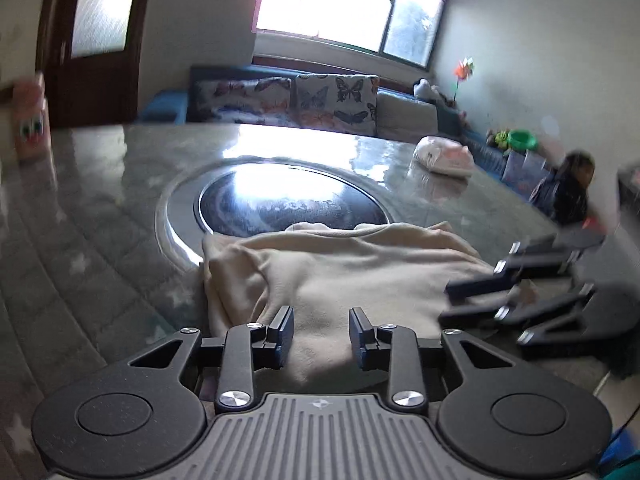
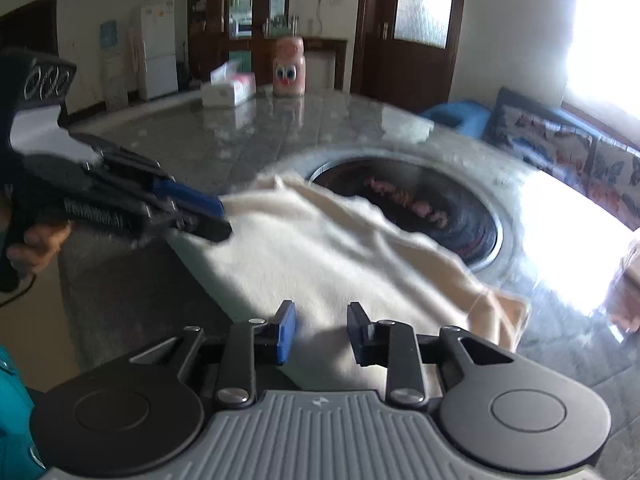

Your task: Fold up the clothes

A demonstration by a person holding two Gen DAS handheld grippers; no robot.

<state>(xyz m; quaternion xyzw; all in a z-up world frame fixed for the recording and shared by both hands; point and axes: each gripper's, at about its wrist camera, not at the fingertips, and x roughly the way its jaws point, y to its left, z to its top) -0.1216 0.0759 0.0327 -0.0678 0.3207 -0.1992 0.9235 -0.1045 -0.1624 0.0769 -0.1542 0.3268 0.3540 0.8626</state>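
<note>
The cream fleece garment (image 1: 340,276) lies bunched on the glossy grey stone surface (image 1: 100,208), its far edge overlapping the round dark inset (image 1: 288,204) at twelve o'clock. Left claw (image 1: 321,338) and right claw (image 2: 322,334) hover narrowly parted and empty, likely between folds. Open room spreads toward ten o'clock.

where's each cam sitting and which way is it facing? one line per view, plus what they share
Left wrist: on the left tool, looking down over the cream garment toward the window and sofa; its own fingers show, open and gripping nothing, and the right tool at the right.
Right wrist: on the right tool, looking over the garment toward the fridge; open, with the left tool and a hand.
Shared: garment, table, round inset, pink jar.
</note>
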